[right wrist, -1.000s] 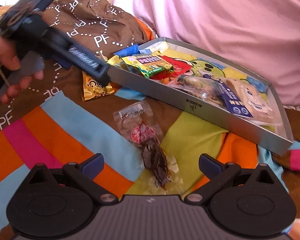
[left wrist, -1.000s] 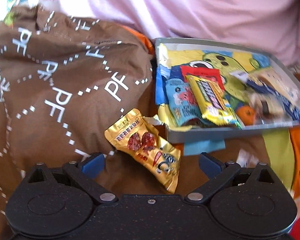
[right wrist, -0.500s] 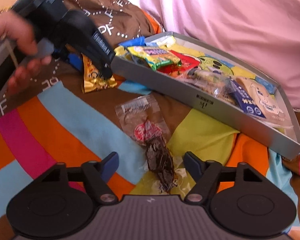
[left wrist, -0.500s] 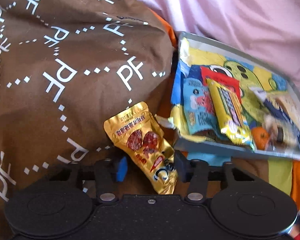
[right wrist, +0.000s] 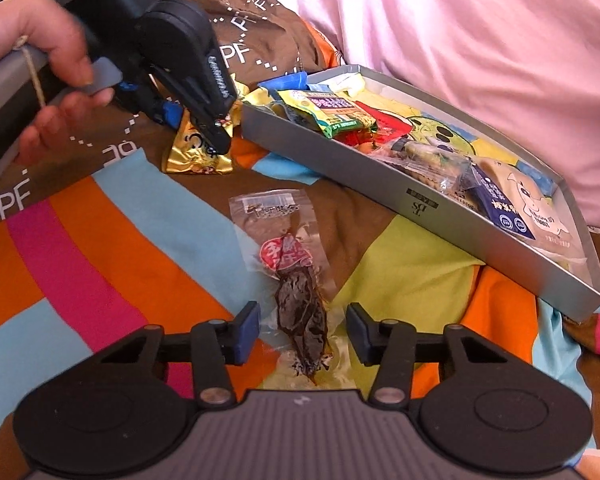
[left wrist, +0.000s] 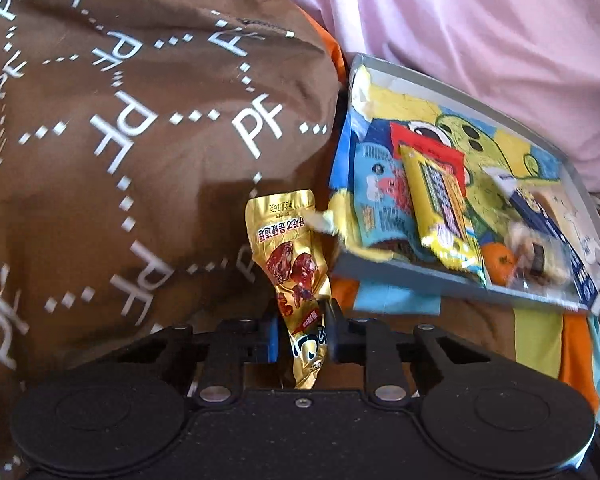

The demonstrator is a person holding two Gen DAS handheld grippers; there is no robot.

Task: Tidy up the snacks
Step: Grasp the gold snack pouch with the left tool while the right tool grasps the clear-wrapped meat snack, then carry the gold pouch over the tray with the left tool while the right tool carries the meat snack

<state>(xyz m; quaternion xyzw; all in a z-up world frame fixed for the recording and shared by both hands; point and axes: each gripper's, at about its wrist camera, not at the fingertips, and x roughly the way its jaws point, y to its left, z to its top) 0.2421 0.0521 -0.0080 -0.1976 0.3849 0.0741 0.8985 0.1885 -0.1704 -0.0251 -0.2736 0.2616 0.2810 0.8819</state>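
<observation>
The left gripper is clenched on the gold packet: both fingers press the crumpled lower half, while the top, printed with red-brown meat pieces, stands up past the fingertips beside the brown cloth on their left. To the right of those fingers, just beside the packet's top, lies the grey tray, filled with a blue pouch, a yellow pack and an orange. The right wrist view shows what the left cannot: a hand squeezing the left gripper's trigger, the packet's gold bottom end hanging below those fingers over the striped blanket, and the tray's long front wall. The right gripper is released, its fingers spread apart on either side of the clear packet, not touching it. That packet lies flat on the blanket, its dark brown contents between the fingertips, its red label and printed seal reaching out ahead of them toward the tray.
</observation>
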